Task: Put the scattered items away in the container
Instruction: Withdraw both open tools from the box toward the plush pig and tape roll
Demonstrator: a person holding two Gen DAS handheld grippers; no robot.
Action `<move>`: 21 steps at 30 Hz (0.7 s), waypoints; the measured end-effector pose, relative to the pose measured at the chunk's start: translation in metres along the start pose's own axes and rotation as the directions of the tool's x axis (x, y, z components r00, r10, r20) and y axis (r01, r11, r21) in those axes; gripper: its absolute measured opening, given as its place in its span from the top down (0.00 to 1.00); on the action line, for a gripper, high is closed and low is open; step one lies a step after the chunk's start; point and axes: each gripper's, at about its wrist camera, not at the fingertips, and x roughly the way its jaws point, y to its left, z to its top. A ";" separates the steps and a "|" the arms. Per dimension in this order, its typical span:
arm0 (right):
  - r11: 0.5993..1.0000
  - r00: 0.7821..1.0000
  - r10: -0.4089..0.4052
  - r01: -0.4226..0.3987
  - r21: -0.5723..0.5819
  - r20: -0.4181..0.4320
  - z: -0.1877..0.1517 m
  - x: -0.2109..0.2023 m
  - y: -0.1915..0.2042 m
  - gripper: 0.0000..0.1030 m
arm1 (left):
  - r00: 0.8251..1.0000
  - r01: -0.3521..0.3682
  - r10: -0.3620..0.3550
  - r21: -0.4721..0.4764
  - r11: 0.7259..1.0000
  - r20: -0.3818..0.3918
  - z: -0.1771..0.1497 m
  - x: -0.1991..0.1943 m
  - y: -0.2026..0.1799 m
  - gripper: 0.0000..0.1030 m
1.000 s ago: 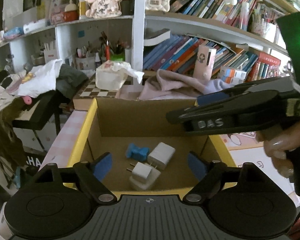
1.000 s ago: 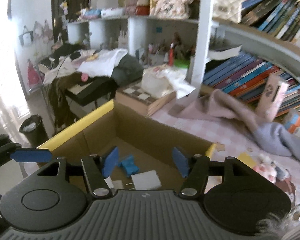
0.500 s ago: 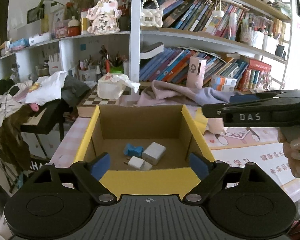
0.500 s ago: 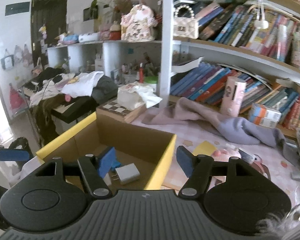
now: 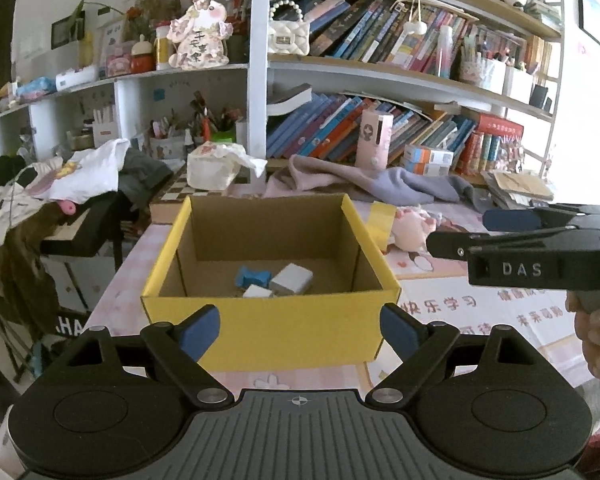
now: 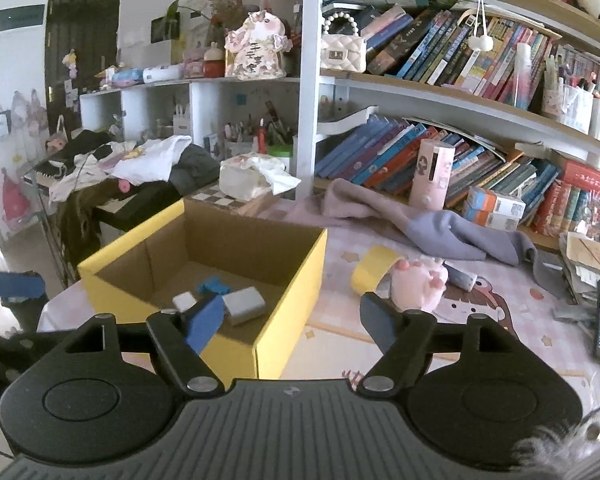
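bookshelves backing a cluttered pink bench

crowded bookshelves (image 5: 400, 52) are filling the wall behind a pink-patterned bench (image 6: 460, 320), and a yellow cardboard box (image 5: 268, 332) is sitting on that bench with its top open. inside the box, a blue plug (image 5: 252, 276) is lying toward the back of the floor, a white charger (image 5: 291, 279) is resting just beside it, and a smaller white adapter (image 5: 257, 292) is lying in front of them, close to both. the same three pieces are showing in the right wrist view, with the white charger (image 6: 244, 305) lying nearest the box's yellow side wall (image 6: 288, 312).

the left claw (image 5: 300, 330) is hovering in front of the box's near wall, its blue pads spread wide with nothing between them. the right claw (image 6: 292, 322) is hanging over the box's near corner, pads likewise parted and carrying nothing; in the left wrist view it is reaching in from the right, beside the box.

outside the box, a roll of yellow tape (image 6: 374, 270) is lying on the bench just beside a pink plush toy (image 6: 418, 284). behind them a pink and lilac cloth (image 6: 420, 224) is sprawling across the bench, near an upright pink cylinder (image 6: 432, 176). a tissue box (image 5: 212, 168) is standing on a chequered board behind the box.
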 end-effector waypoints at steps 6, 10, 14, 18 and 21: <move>0.999 1.000 0.021 -0.021 -0.024 -0.005 -0.020 -0.016 0.013 0.28 | 1.000 -0.023 0.023 0.035 0.999 0.000 -0.014 -0.009 -0.005 0.13; 0.998 1.000 0.015 -0.015 -0.064 -0.006 -0.030 -0.024 0.024 0.28 | 1.000 -0.018 0.018 0.018 1.000 -0.011 -0.021 -0.013 -0.005 0.13; 0.992 1.000 0.009 -0.008 -0.125 0.004 -0.039 -0.033 0.034 0.27 | 1.000 -0.013 0.013 0.005 1.000 -0.020 -0.029 -0.016 -0.005 0.13; 0.992 1.000 0.024 -0.025 -0.121 -0.010 -0.047 -0.040 0.038 0.26 | 0.999 -0.014 0.014 0.010 1.000 -0.031 -0.035 -0.018 -0.005 0.13; 0.991 1.000 0.018 -0.021 -0.133 -0.020 -0.050 -0.042 0.041 0.25 | 0.999 -0.012 0.012 0.004 1.000 -0.040 -0.039 -0.018 -0.004 0.13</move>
